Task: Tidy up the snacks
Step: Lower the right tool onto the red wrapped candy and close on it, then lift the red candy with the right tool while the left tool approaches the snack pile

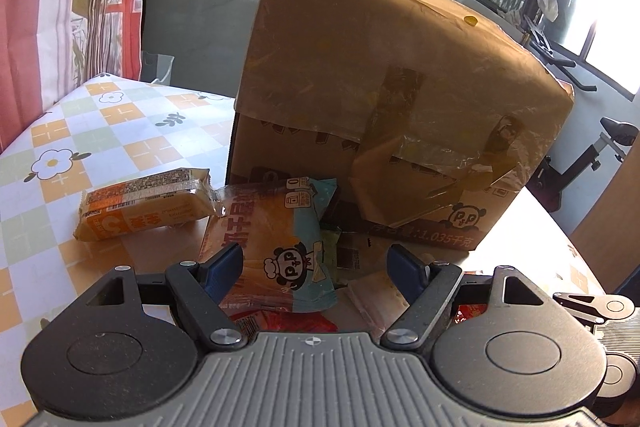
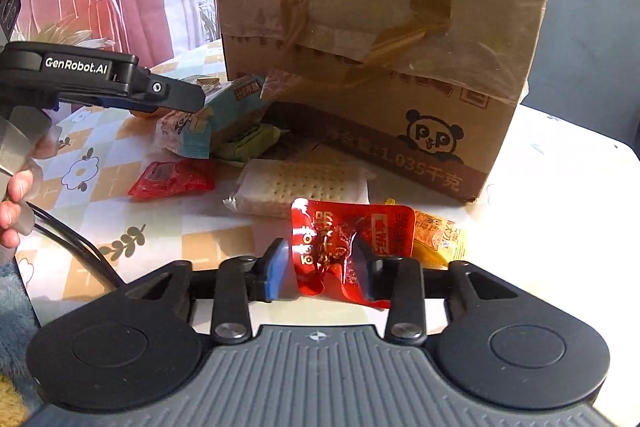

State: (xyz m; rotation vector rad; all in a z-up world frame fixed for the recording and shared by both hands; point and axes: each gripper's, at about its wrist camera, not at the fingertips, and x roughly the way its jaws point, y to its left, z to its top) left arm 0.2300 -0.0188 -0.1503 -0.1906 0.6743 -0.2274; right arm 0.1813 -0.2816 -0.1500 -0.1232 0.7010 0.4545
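Left wrist view: the left gripper (image 1: 316, 267) hangs at the bottom of the frame with its blue-padded jaws spread wide, gripping nothing. Between and just beyond them lies a teal and clear bread packet (image 1: 280, 235) printed with a panda in a chef's hat and the letters "P+P". To its left, an orange wrapped cake (image 1: 148, 203) rests on the checked flower-print tablecloth (image 1: 80, 131). A large cardboard box (image 1: 392, 99) fills the centre, taped in brown, with a panda logo and "1.035" followed by Chinese characters at its lower right (the rest of the print is too dim to read).

Right wrist view: the right gripper (image 2: 322, 267) sits at bottom centre, jaws at a middling width, with a crinkled red foil sachet (image 2: 348, 239) between them; the right pad presses into the foil, the left pad stands close beside it, so whether the grip is firm cannot be told. Its white and yellow lettering is Chinese. A yellow sachet (image 2: 438, 235) lies just to its right. Behind sit a clear pack of dotted crackers (image 2: 304, 187), a second red packet (image 2: 172, 179) and a green packet (image 2: 248, 143). At left, the other gripper's arm reads "GenRobot.AI" (image 2: 76, 63), above a hand (image 2: 14, 203).
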